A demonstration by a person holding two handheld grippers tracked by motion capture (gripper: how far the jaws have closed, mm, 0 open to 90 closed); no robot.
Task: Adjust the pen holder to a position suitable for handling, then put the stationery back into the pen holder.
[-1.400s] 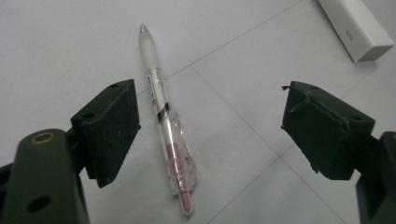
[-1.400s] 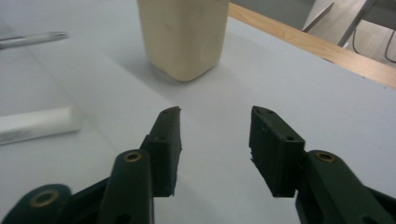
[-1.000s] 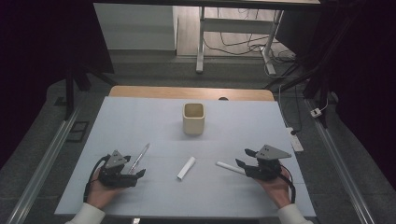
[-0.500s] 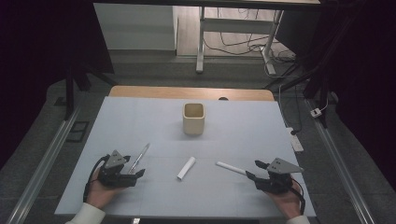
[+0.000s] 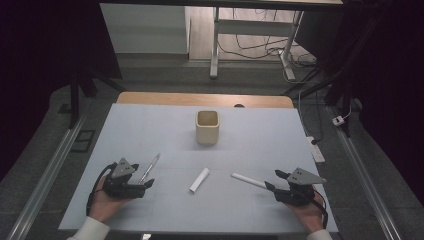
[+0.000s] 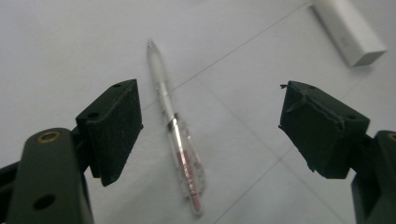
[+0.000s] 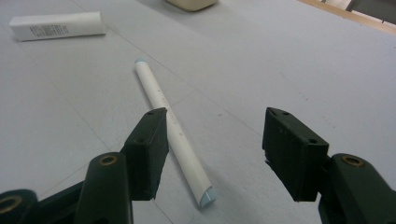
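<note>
Since one second ago, right gripper (image 5: 270, 180) has drawn back toward the tabletop's (image 5: 150, 125) near edge, at about 5 o'clock; its jaws stand apart around the white tube pen (image 7: 170, 125), not touching. Left gripper (image 5: 148, 181), at 7 o'clock, is unmoved, jaws parted, with the clear pen (image 6: 175, 134) lying between them. White cylinder (image 5: 199, 179) lies centrally; cup (image 5: 207, 127) at 12 o'clock.
</note>
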